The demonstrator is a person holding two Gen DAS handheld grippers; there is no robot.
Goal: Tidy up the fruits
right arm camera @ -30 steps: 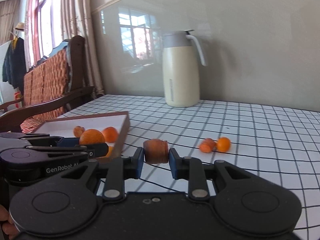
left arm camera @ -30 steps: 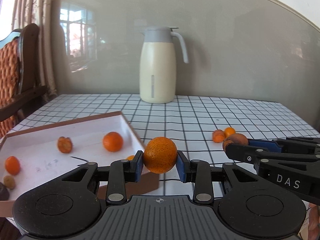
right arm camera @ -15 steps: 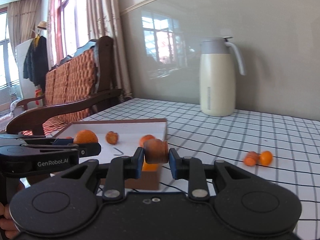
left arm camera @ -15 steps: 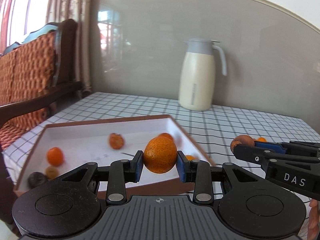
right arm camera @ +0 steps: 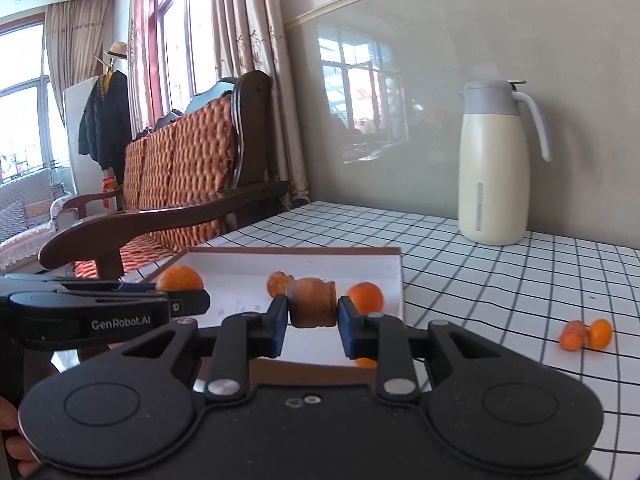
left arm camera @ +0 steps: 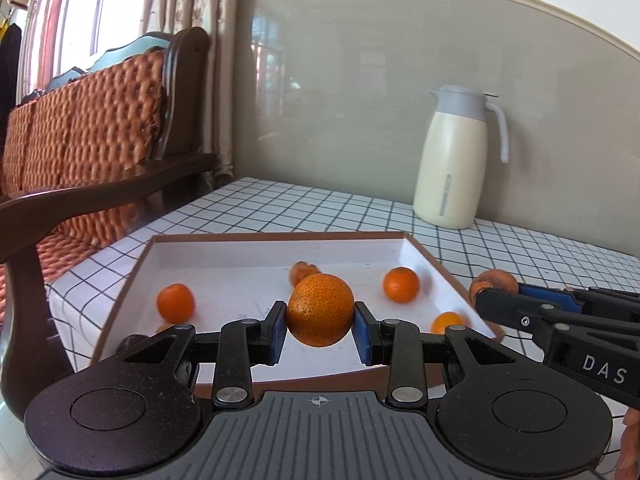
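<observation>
Your left gripper [left arm camera: 320, 322] is clenching a mandarin orange [left arm camera: 320, 309] between its blue pads, holding it over the near part of the shallow brown-rimmed tray [left arm camera: 424, 250]. Your right gripper [right arm camera: 312, 322] is gripping a brownish, ridged, wrinkled fruit [right arm camera: 313, 307] that is hard to name; it is hovering by the tray's near right corner, and you cannot tell whether it is over the tray floor or over the rim.

Inside the tray, 1 small orange fruit [left arm camera: 175, 302] is sitting toward the left wall and another [left arm camera: 401, 284] is sitting toward the right wall, slightly blurred. A darker wrinkled fruit [left arm camera: 301, 271] is lying behind the held mandarin, which is partly hiding it. A 4th orange piece [left arm camera: 446, 322] is showing near the tray's right wall, cut off by your left gripper's linkage. A dark round thing at the tray's near left corner is mostly hidden behind that gripper, so its kind is unclear.

To the right of the tray, well apart from it on the checked tablecloth [right arm camera: 480, 264], 2 small orange fruits [right arm camera: 586, 334] are lying against each other. The cream thermal jug [right arm camera: 494, 168] is standing beyond the tray against the wall, and a wooden bench with woven cushions [right arm camera: 180, 176] is standing to the tray's left.
</observation>
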